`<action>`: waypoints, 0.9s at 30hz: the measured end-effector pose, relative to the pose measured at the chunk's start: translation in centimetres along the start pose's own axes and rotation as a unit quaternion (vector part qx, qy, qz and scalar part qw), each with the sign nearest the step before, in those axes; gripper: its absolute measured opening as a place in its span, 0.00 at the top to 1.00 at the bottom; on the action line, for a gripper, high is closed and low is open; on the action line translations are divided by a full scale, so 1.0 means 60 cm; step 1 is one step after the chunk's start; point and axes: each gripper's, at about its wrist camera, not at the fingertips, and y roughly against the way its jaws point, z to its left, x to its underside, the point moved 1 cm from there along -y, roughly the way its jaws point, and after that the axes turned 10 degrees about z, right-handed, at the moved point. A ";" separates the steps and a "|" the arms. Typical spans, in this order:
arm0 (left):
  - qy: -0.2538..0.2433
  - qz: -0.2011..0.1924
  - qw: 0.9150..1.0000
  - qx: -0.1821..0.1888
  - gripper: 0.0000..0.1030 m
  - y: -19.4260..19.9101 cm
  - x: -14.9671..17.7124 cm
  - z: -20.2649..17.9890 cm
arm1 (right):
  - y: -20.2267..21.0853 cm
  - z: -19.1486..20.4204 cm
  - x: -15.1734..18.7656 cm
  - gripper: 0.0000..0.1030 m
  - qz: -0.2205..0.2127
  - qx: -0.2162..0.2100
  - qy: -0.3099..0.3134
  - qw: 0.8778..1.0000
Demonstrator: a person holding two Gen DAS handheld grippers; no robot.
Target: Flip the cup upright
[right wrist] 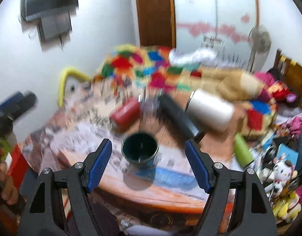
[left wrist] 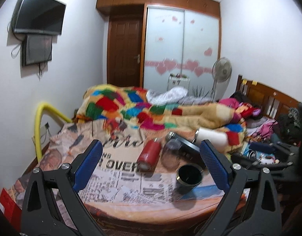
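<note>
Right wrist view puts my right gripper [right wrist: 148, 164] spread wide and empty around the dark cup [right wrist: 140, 150], mouth-up near the bed's [right wrist: 151, 198] edge; my left gripper [left wrist: 151, 165] gapes empty. Upright I judge; next, withdraw clear.

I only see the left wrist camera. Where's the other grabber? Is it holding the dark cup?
Observer: No. The right gripper is open. The dark cup stands upright just ahead of it, with a gap on each side to the fingers.
Operator: Is anything hiding that I can't see?
Observer: Yes, a green bottle lies on its side to the right of the cup.
</note>
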 end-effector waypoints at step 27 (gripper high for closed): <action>-0.005 -0.143 0.990 0.011 0.00 0.238 -0.011 -0.064 | 0.248 0.055 0.026 0.00 -0.263 0.044 -0.007 0.964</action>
